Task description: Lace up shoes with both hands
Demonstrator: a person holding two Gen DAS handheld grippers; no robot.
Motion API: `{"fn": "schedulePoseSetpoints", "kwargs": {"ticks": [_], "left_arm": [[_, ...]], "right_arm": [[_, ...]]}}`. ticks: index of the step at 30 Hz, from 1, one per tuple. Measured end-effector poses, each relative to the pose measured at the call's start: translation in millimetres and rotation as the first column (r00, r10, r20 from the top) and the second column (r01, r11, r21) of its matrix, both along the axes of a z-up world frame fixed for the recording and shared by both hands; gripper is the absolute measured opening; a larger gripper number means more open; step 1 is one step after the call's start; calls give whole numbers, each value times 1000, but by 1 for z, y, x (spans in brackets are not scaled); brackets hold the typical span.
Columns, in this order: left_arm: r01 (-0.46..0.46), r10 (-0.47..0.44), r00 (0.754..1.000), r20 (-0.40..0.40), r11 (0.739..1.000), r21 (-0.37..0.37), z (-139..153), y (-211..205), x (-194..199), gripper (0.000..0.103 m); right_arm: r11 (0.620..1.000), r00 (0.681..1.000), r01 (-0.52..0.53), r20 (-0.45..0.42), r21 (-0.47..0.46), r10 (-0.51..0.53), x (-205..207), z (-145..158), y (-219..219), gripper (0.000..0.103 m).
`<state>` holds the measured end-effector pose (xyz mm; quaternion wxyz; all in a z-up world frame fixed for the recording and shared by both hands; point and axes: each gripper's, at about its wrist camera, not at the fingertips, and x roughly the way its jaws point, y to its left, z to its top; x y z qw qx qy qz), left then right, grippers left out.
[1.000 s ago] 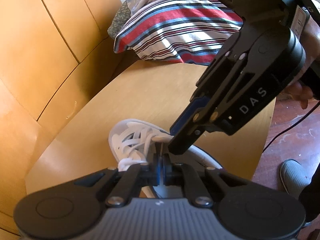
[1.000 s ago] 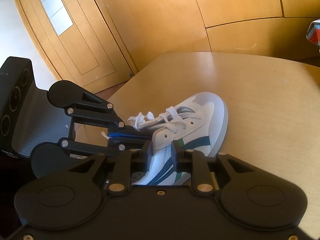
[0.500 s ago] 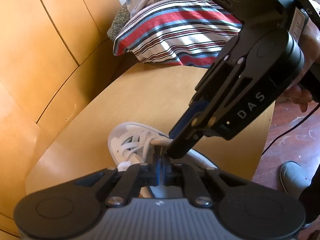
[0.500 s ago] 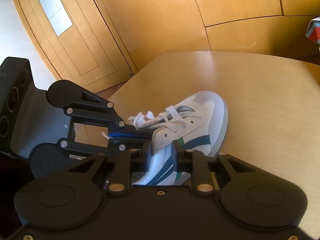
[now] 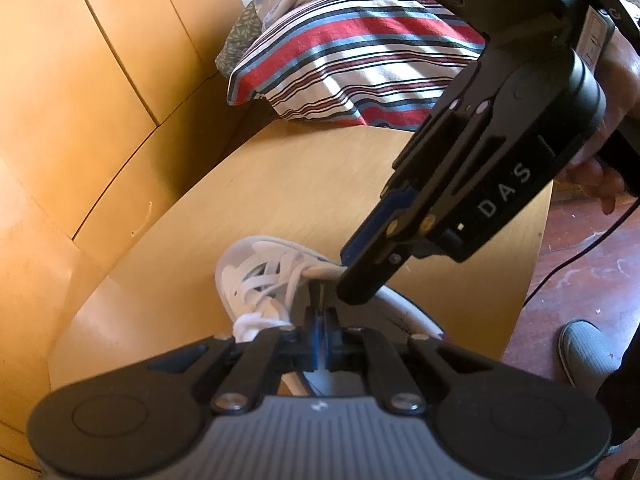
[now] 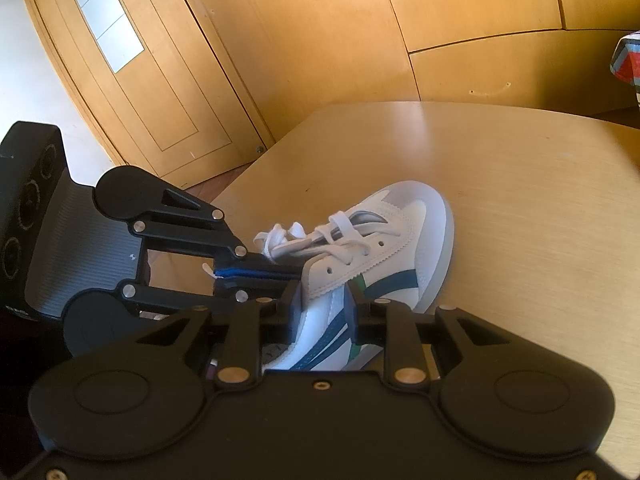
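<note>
A white sneaker [image 6: 384, 248] with dark blue side stripes and a touch of green lies on the wooden table [image 6: 520, 184], a little below the middle of the right wrist view with its toe toward the upper right; in the left wrist view it sits low in the centre, partly hidden behind both tools. The left gripper [image 5: 321, 338] shows at the bottom centre of its own view with its two fingers pressed together, only a thin blue sliver of pad visible between them. In the right wrist view the same gripper [image 6: 256, 274] reaches in from the left, and a short white end of the lace [image 6: 208, 270] sticks out at the back of its closed pads, so it is pinching the lace just beside the shoe's upper eyelets. The right gripper [image 6: 322, 306] sits at the lower centre of its view with its fingers [image 6: 294, 306] standing a little apart; the side of the shoe is seen through the gap, but whether the pads touch it, or anything else, cannot be told. In the left wrist view that gripper [image 5: 358, 286] comes down from the upper right, its dark tip right at the laced throat of the shoe, just above the left gripper's tips. A person's hand [image 5: 616, 92] holds its handle at the right edge.
</note>
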<state>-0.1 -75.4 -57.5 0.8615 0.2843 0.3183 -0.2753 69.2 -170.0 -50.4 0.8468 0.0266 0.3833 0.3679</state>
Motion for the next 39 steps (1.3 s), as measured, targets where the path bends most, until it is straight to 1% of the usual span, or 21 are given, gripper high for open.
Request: {"fn": "schedulePoseSetpoints", "kwargs": {"ticks": [12,18,21,26,30,32,35,39], "left_arm": [[9,-9,1000,8,1000,-10,2,-1,1,3],[19,-19,999,27,1000,-6,2,-3,0,3],[33,-33,998,45,999,9,1,-4,-2,3],[35,-35,998,55,999,-2,5,-2,-2,4],[60,-61,996,63,998,12,5,-4,-5,3],[79,-81,995,66,997,25,4,-7,-8,3],[86,-87,994,66,996,28,3,-9,-8,3],[85,-88,993,79,995,43,0,-10,-6,2]], "right_arm": [[1000,1000,-3,-3,-5,3,-7,-9,28,23],[1000,1000,-2,-3,-3,2,-9,-12,29,23],[1000,1000,0,-5,-7,0,-12,-15,38,24],[1000,1000,-1,0,-11,1,-18,-18,56,24],[1000,1000,7,21,-7,-7,-24,-15,59,24],[1000,1000,9,23,-11,-9,-22,-14,52,24],[1000,1000,10,18,-16,-10,-26,-17,58,23],[1000,1000,-6,13,-18,6,-24,-9,47,22]]}}
